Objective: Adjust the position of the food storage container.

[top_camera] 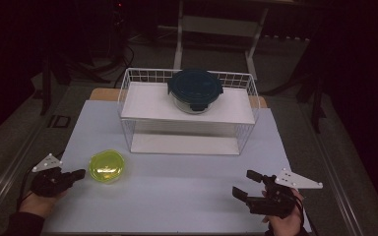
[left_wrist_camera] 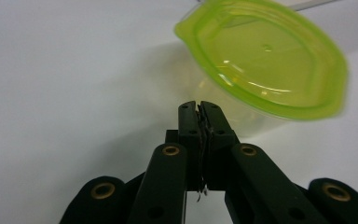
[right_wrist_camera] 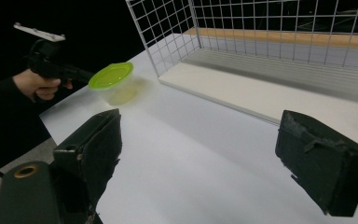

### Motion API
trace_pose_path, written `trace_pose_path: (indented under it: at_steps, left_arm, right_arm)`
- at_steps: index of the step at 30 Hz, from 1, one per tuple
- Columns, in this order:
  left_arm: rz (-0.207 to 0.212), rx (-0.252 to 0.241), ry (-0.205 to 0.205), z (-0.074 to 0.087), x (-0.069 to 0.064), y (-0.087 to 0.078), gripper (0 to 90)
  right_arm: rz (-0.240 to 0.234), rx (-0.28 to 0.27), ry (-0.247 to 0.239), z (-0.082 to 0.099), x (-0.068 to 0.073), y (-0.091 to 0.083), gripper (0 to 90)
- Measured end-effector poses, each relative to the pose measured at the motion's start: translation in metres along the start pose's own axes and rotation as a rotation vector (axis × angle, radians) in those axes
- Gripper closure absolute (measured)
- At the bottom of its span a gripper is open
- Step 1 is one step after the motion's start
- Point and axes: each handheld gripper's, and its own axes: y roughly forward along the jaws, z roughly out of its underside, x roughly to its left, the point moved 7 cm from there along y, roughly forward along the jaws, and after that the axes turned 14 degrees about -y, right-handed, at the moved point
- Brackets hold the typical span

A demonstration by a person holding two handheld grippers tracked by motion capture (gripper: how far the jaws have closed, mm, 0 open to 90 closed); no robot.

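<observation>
A clear tub with a yellow-green lid stands on the white table top at the front left. My left gripper lies just left of it, jaws shut with nothing between them. In the left gripper view the closed tips sit close below the tub, apart from its wall. My right gripper rests at the front right with its jaws wide open and empty. In the right gripper view its gap frames bare table, with the tub and the left gripper farther off.
A white wire rack with two shelves stands at the back middle of the table. A round glass container with a dark blue lid sits on its top shelf. The rack's lower shelf holds nothing. Dark floor surrounds the table.
</observation>
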Motion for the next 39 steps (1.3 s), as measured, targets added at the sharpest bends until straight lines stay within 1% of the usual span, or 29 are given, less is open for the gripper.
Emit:
trace_pose_path:
  at_steps: [4,5,6,7,8,9,10,12,14,15,18,20,21,23,24,25,26,27,29,32,34,36,37,38,39]
  left_arm:
    - [-0.025,0.013,0.014,-0.004,0.007,0.014,88.6]
    - [-0.019,0.019,0.012,-0.005,0.008,0.017,88.7]
    - [-0.025,0.017,0.020,-0.007,0.009,0.020,88.7]
    - [-0.019,0.013,0.026,-0.008,0.010,0.023,88.7]
    - [-0.002,0.012,0.035,-0.009,0.009,0.025,88.7]
    - [0.001,0.007,0.045,-0.010,0.009,0.028,88.6]
    - [0.009,0.013,0.050,-0.010,0.008,0.030,88.6]
    - [-0.007,0.032,0.066,-0.010,0.006,0.035,88.7]
    - [0.007,0.043,0.073,-0.009,0.003,0.037,88.7]
    - [0.004,0.047,0.077,-0.008,0.002,0.038,88.7]
    - [0.020,0.051,0.075,-0.006,-0.001,0.037,88.7]
    - [0.030,0.052,0.078,-0.004,-0.006,0.037,88.7]
    - [0.044,0.054,0.073,-0.002,-0.010,0.037,88.6]
    - [0.056,0.052,0.089,0.000,-0.018,0.037,88.6]
    - [0.070,0.058,0.091,0.002,-0.022,0.038,88.6]
    - [0.073,0.072,0.114,0.005,-0.031,0.041,88.6]
    - [0.073,0.072,0.114,0.005,-0.031,0.041,88.6]
    - [0.092,0.085,0.122,0.007,-0.037,0.042,88.6]
    - [0.105,0.093,0.141,0.010,-0.044,0.043,88.6]
    - [0.129,0.099,0.152,0.013,-0.054,0.045,88.6]
    - [0.136,0.102,0.170,0.015,-0.059,0.046,88.6]
    - [0.154,0.110,0.175,0.016,-0.063,0.047,88.6]
    - [0.149,0.112,0.182,0.017,-0.063,0.048,88.6]
    - [0.147,0.115,0.179,0.017,-0.062,0.048,88.7]
    - [0.133,0.114,0.174,0.016,-0.060,0.049,88.6]
  right_arm:
    - [-0.002,0.004,0.004,0.001,0.000,0.001,14.1]
    - [-0.001,0.005,0.003,0.002,-0.001,0.001,14.1]
    - [0.000,0.006,0.003,0.002,-0.001,0.002,14.1]
    - [-0.002,0.007,0.005,0.003,-0.001,0.002,14.1]
    - [-0.005,0.008,0.007,0.003,-0.001,0.002,14.2]
    - [-0.006,0.010,0.005,0.004,-0.001,0.003,14.4]
    - [-0.008,0.018,0.003,0.005,-0.001,0.003,14.4]
    - [-0.005,0.024,-0.002,0.006,-0.001,0.004,14.4]
    - [-0.005,0.024,0.000,0.006,-0.001,0.004,14.4]
    - [-0.003,0.023,-0.004,0.006,-0.001,0.004,14.4]
    - [-0.002,0.018,-0.002,0.006,-0.002,0.003,14.4]
    - [-0.002,0.017,-0.001,0.005,-0.002,0.003,14.4]
    - [-0.003,0.016,-0.001,0.004,-0.002,0.002,14.4]
    - [-0.001,0.015,0.000,0.004,-0.002,0.002,14.4]
    - [-0.001,0.015,0.000,0.004,-0.002,0.002,14.4]
    - [-0.003,0.014,0.002,0.004,-0.002,0.002,14.4]
    - [-0.003,0.014,0.002,0.004,-0.002,0.002,14.4]
    - [-0.002,0.014,0.002,0.004,-0.002,0.002,14.4]
    - [-0.004,0.013,0.004,0.004,-0.001,0.002,14.4]
    - [-0.003,0.012,0.007,0.004,-0.002,0.002,14.4]
    - [0.001,0.011,0.007,0.004,-0.002,0.001,14.4]
    - [0.001,0.011,0.009,0.004,-0.003,0.001,14.4]
    - [0.002,0.011,0.008,0.004,-0.003,0.000,14.4]
    - [0.004,0.010,0.008,0.004,-0.003,0.000,14.4]
    - [0.002,0.009,0.009,0.004,-0.003,0.000,14.4]
